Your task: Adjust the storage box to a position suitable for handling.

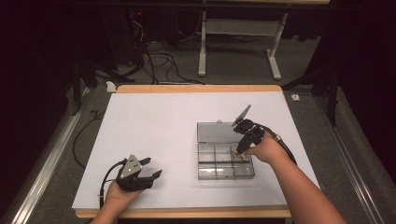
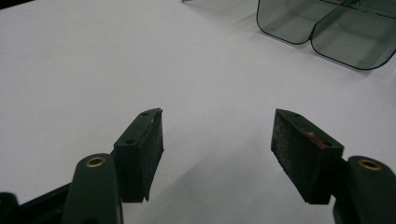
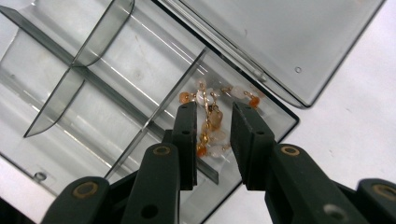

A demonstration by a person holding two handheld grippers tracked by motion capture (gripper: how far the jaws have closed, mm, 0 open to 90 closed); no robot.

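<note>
Right tongs (image 1: 239, 151) — lower right of centre in the high view, pointing down into the clear smoky-grey plastic compartment box (image 1: 225, 158), its lid (image 1: 215, 132) lying open flat toward the top of the frame. In the right gripper view the tongs (image 3: 212, 135) are standing partly released, jaws a little apart over a corner compartment beside the hinge. The beaded chain of orange and milky-white stones on gold links (image 3: 210, 119) is lying on that compartment's floor, showing in the gap between the jaws; the pads are not pressing on it.

Left tongs (image 1: 150, 168) — lower left of the high view, resting low over the white-covered worktop (image 1: 154, 121), well apart from the box. In the left gripper view these tongs (image 2: 217, 144) are standing wide, released, bare white surface between the pads; two rounded compartments of the box (image 2: 327, 28) are showing at upper right.
</note>
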